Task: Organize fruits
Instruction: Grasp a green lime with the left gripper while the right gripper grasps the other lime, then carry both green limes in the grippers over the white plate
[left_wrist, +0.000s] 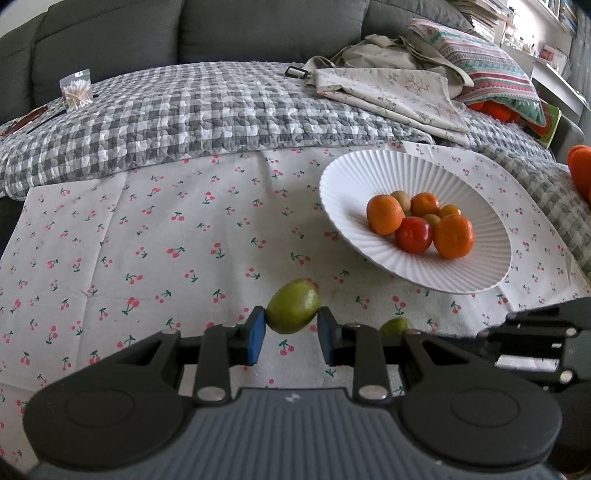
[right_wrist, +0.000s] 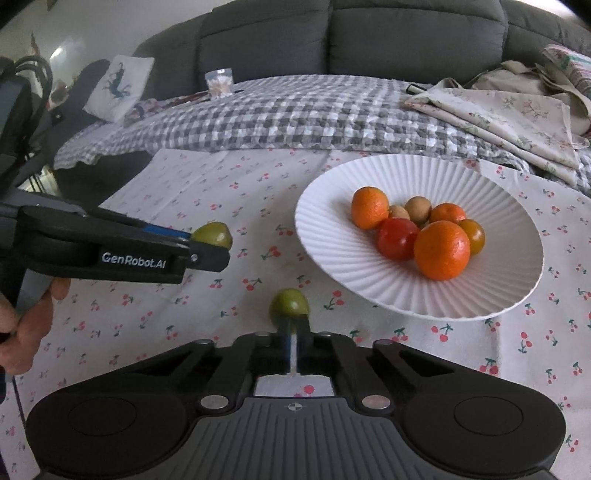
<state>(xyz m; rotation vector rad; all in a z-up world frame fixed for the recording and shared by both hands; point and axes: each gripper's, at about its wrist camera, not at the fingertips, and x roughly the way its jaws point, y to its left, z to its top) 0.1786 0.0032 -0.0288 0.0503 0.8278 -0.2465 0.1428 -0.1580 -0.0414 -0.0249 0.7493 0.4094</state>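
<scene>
2 green fruits: my left gripper (left_wrist: 291, 334) pinches the larger green fruit (left_wrist: 293, 311); my right gripper (right_wrist: 294, 325), pressed nearly together, nips the smaller green fruit (right_wrist: 289, 302). Both are smooth, near the cherry-print cloth's (left_wrist: 147, 236) front edge.

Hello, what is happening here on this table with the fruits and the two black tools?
A person is sorting fruit with a handheld gripper in each hand. The left gripper is shut on a green oval fruit, held just above the cherry-print cloth. The right gripper is shut, its tips at a second, smaller green fruit on the cloth; whether it grips that fruit is unclear. The white ribbed plate already holds oranges, a red fruit and small brown ones.
</scene>
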